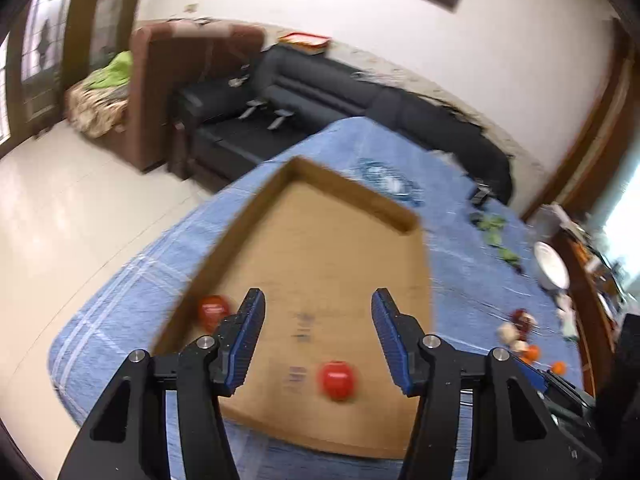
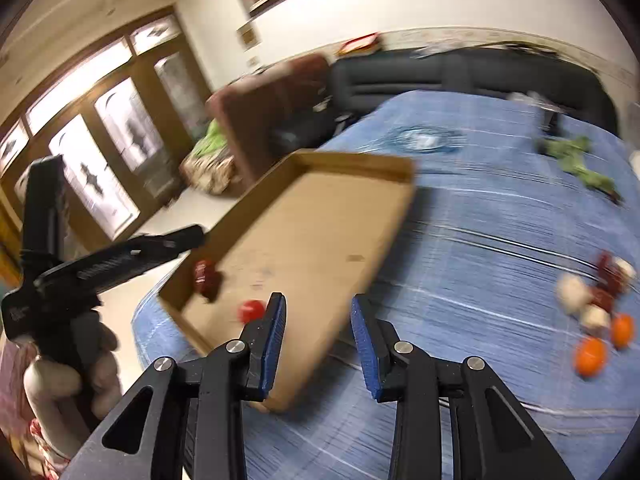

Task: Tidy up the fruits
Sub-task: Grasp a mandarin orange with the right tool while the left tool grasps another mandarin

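A shallow cardboard tray [image 1: 320,248] lies on the blue cloth-covered table [image 1: 480,280]. Two red fruits lie in it: one [image 1: 338,380] near the front, one [image 1: 214,312] by the left wall. My left gripper [image 1: 318,312] is open and empty above the tray's near part. In the right wrist view the tray [image 2: 320,232] holds the same red fruits [image 2: 251,311] [image 2: 206,276]. My right gripper [image 2: 318,320] is open and empty over the tray's near right corner. Two oranges [image 2: 591,356] and a pile of pale and dark red fruits [image 2: 592,292] lie on the cloth to the right.
Green leafy vegetables [image 2: 576,160] and a glass dish [image 2: 424,136] lie at the far side of the table. A white plate [image 1: 551,265] sits near the right edge. A black sofa [image 1: 320,92] and a brown armchair [image 1: 172,80] stand beyond the table.
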Demonstrator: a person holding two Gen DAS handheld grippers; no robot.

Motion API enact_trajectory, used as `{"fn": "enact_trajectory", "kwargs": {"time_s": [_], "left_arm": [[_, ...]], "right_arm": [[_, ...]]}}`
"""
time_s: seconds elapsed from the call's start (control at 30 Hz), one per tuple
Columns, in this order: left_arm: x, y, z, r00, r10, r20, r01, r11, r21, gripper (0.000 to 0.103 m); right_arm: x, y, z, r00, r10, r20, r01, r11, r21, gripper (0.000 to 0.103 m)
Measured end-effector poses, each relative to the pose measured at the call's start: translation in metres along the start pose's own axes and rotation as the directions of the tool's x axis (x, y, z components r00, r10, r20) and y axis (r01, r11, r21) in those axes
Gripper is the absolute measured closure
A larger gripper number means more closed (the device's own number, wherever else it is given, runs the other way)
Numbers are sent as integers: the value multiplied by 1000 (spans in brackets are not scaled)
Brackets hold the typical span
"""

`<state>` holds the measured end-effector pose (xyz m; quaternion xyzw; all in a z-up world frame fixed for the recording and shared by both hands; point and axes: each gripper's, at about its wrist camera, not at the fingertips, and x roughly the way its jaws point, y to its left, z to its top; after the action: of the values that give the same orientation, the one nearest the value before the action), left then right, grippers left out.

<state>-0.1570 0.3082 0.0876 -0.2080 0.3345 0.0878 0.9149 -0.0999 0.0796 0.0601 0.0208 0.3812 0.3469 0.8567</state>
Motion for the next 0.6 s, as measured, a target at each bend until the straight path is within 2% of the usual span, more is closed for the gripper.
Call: {"fn": "enact_trajectory", "kwargs": {"time_s": [0.13, 0.17, 0.27, 0.37, 0.5, 0.6], "left_arm": [[8, -50, -8, 996, -85, -41, 88, 993, 76, 47], [15, -68, -13, 992, -108, -67, 115, 988, 106, 47], [31, -110, -26, 981, -142, -132, 163, 973, 166, 47], [48, -153, -42, 964, -174, -199, 218, 949, 227, 47], [69, -206, -68, 944, -197, -265, 276, 911, 307, 47], [89, -232, -85, 931, -181, -318, 292, 890, 351, 47]], "right_arm": [[-45, -71, -12, 993, -110, 34, 105, 987, 123, 65], [-61, -96, -20, 986, -160, 39, 152, 975, 160, 65], [-90, -146, -37, 958, -286, 34, 272, 937, 219, 66], [-117, -197, -53, 918, -396, 1, 379, 880, 284, 66], [-130, -235, -58, 892, -452, -14, 430, 839, 333, 66], [-131, -256, -56, 884, -468, -19, 445, 827, 344, 66]]}}
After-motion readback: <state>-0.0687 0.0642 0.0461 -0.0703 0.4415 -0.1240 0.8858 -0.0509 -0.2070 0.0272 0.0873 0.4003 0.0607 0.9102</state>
